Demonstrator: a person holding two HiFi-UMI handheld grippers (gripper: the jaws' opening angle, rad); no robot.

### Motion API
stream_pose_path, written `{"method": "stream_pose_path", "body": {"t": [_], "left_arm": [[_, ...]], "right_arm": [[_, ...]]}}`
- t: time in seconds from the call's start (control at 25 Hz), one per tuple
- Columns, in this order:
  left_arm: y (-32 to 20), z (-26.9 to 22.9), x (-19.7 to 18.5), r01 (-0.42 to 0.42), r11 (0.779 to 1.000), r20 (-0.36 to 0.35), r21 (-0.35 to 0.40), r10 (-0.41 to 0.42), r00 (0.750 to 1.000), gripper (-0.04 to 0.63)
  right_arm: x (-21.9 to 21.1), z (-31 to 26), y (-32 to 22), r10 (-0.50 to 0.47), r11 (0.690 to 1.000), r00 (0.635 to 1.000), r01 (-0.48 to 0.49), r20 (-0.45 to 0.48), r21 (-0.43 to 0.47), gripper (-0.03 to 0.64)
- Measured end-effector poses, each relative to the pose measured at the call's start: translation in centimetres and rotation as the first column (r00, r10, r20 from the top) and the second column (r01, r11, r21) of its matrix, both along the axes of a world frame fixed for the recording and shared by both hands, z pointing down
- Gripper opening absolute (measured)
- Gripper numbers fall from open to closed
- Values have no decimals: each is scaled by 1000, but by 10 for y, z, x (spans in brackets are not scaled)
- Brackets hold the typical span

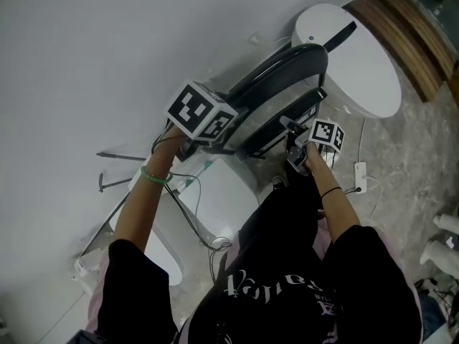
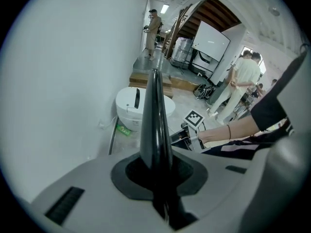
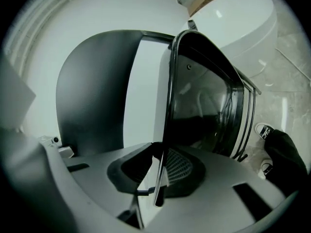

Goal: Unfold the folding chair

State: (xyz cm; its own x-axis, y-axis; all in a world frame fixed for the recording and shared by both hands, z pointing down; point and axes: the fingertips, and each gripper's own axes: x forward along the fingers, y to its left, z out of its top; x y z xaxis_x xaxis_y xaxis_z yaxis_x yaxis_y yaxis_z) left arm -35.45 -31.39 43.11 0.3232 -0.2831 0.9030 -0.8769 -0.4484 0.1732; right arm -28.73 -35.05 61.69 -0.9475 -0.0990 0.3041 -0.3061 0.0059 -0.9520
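Folding chair (image 1: 287,61) is up in front of me, close to the white wall (image 1: 107,34) where it meets the grey stone floor (image 1: 409,142); whether its legs touch the floor I can't see. My left gripper (image 1: 208,138) is pinched on the thin edge of the dark back panel (image 2: 155,120), and my right gripper (image 1: 292,131) is clamped on the rim of the seat (image 3: 204,101). I'd call the job partly done: a gap shows between back and seat, but the seat hangs steep and not level. What's left, I think, is to swing the seat fully down and set the chair on its legs. Beyond the chair sits a round white tub (image 1: 366,63) (a bin or an appliance, I can't tell), with a wooden step (image 1: 401,34) past it and a power strip (image 1: 361,176) on the floor by my right arm. Down the corridor, people (image 2: 243,76) stand near a whiteboard (image 2: 211,40).
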Motion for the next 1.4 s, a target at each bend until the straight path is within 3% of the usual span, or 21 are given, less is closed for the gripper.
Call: {"method": "stream_pose_path", "body": {"t": [0.32,0.6,0.88,1.08,1.4], "left_arm": [[32,9,87,-36,998,-51,-58,33,998,57],[66,9,156,-52,994,-52,-101,47,998,58],[74,15,177,-47,995,-91,-84,39,995,58],[82,13,193,-118,992,-133,-49,111,985,58],[84,17,208,-315,948,-178,-45,303,936,60]], "right_arm": [[97,4,39,34,999,999,-34,-24,-18,60],[172,4,75,38,999,999,-38,0,-22,60],[206,8,93,84,996,996,-84,2,-19,64],[226,4,115,168,986,986,-168,11,-13,64],[250,5,145,369,929,929,-370,25,23,64]]}}
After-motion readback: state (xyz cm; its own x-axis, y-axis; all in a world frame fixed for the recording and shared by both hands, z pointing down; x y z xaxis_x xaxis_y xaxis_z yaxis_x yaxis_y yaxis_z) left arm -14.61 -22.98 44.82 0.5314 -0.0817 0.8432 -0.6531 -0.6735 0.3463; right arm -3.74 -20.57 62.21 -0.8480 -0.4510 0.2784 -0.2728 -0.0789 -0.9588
